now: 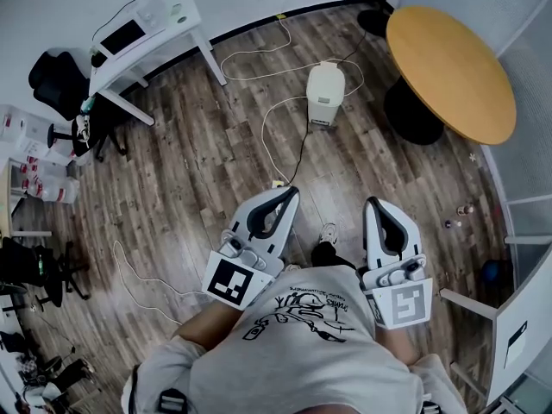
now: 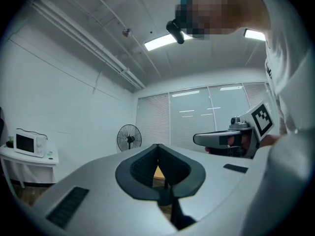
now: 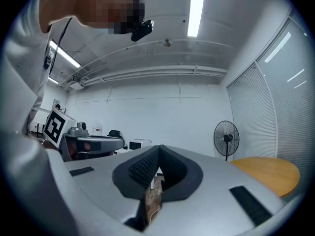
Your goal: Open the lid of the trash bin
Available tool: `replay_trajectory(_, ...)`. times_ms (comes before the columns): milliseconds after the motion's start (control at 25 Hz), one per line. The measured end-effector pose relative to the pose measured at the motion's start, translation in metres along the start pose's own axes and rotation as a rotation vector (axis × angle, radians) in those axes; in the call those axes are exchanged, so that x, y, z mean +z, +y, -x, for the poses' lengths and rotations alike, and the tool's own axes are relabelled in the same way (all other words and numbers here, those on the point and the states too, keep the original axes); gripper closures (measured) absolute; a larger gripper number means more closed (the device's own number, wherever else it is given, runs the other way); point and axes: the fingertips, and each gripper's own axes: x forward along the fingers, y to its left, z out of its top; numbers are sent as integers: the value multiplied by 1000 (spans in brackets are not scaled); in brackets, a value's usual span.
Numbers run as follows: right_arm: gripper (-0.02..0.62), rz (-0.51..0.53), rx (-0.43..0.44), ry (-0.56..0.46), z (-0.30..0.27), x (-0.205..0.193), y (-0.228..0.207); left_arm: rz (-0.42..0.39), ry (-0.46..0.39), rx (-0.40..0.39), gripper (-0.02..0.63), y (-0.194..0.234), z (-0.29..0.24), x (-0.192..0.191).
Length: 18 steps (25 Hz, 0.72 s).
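Facing trash bin [image 1: 326, 93], lid [image 1: 326, 72] detail unclear, left tool [image 1: 289, 192], right tool [image 1: 373, 203] clenched empty

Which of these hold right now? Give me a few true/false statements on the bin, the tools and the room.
1. The trash bin stands on the wooden floor with its lid down. True.
2. The left tool is touching the trash bin. False: it is held close to the person's body, clear of the bin.
3. The right tool holds a cup. False: its jaws are together with nothing between them.
4. A round wooden table stands to the right of the trash bin in the head view. True.
5. The microwave sits on the floor. False: it sits on a white table.
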Motion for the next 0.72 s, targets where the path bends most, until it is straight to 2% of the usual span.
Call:
replay_trajectory(200, 589, -25, -11, -8, -28, 8, -47, 0, -2, 4, 591, 6, -51, 7)
replay_trajectory(360, 589, 7, 13, 17, -41, -2, -86, -6, 8, 10, 591, 8, -96, 5)
replay_trajectory(720, 589, 3, 20, 28, -53, -18, -156, 12, 12, 11, 591, -2, -170, -7)
